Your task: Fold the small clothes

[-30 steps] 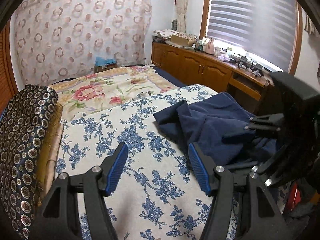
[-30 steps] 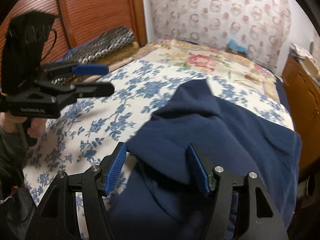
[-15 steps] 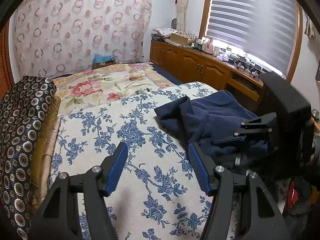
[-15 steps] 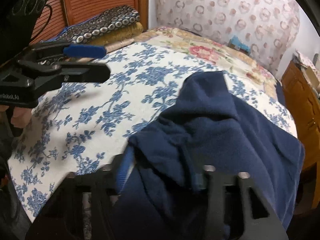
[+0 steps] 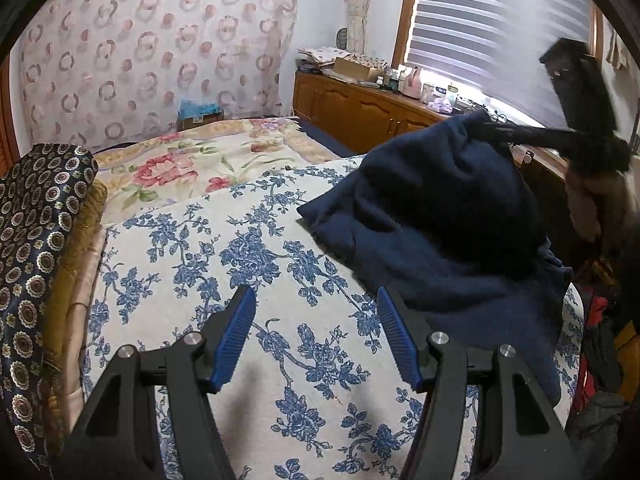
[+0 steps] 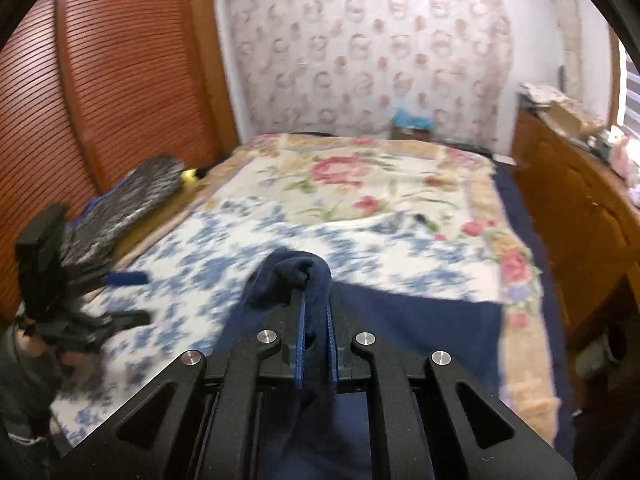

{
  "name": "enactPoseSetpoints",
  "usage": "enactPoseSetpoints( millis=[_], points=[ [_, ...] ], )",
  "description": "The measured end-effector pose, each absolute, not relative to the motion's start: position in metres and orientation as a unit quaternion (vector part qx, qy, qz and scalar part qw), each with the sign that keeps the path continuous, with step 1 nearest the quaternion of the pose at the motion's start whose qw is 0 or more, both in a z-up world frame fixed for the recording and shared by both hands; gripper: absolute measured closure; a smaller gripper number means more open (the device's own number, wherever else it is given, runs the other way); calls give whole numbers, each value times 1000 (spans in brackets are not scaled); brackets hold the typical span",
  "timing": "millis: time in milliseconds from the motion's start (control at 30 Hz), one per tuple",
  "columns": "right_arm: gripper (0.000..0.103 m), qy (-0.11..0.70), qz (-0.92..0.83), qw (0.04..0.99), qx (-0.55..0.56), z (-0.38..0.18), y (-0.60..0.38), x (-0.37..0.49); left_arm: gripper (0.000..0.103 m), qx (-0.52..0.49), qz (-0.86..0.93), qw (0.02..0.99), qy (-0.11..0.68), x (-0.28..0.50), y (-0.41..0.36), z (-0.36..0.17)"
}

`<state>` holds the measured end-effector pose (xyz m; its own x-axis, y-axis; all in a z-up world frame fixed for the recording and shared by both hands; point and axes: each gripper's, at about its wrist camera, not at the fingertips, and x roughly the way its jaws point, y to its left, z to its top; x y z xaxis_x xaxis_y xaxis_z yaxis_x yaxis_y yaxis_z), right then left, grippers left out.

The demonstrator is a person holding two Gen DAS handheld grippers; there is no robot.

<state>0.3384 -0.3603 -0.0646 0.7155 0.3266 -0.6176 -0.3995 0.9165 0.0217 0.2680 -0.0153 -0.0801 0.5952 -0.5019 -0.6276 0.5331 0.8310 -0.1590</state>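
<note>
A plain navy garment (image 5: 440, 216) is seen on a white sheet (image 5: 248, 264) printed with blue flowers. Beyond it, a cream blanket (image 6: 360, 184) is patterned with pink roses

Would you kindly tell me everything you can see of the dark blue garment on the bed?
The dark blue garment looks like soft, fleecy fabric, plain with no print. It is crumpled, not yet folded. One bunched edge is pinched in the right tongs, which have just closed on it and hold it above the bed, so the cloth hangs in a tent shape. The rest drapes on the blue-flowered bedspread. The left tongs are open beside it, apart from it.
</note>
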Motion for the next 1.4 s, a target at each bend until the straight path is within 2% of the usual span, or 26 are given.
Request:
enactPoseSetpoints(
  millis=[400, 500, 533, 567, 633, 800, 1200, 1233, 1267, 1300, 1333, 1400],
  points=[
    [98, 393, 94, 912, -73, -87, -430, 418, 40, 32, -290, 889, 353, 268, -20, -86],
    [88, 417, 66, 903, -83, -101, -439, 423, 40, 40, -290, 888, 354, 266, -25, -86],
    [77, 416, 62, 903, -83, -101, -442, 421, 40, 42, -290, 888, 354, 265, -27, -85],
    [70, 411, 66, 906, -78, -99, -446, 413, 40, 45, -290, 888, 354, 263, -29, -84],
    [67, 401, 68, 911, -70, -94, -453, 398, 40, 49, -292, 888, 353, 260, -34, -82],
    [67, 386, 100, 914, -80, -88, -457, 331, 40, 51, -304, 884, 351, 249, -47, -75],
    [67, 445, 117, 885, -64, -150, -466, 242, 40, 65, -334, 869, 360, 206, -95, -77],
    [70, 447, 117, 885, -63, -153, -466, 240, 40, 65, -334, 868, 362, 203, -98, -78],
    [82, 447, 122, 884, -62, -155, -466, 238, 40, 66, -334, 867, 364, 200, -99, -79],
    [89, 444, 131, 884, -62, -156, -465, 236, 40, 66, -334, 867, 364, 196, -101, -79],
    [101, 438, 138, 886, -61, -155, -465, 232, 40, 68, -333, 867, 365, 192, -103, -79],
    [102, 422, 145, 894, -51, -146, -471, 223, 40, 69, -332, 867, 365, 186, -106, -79]
  ],
)
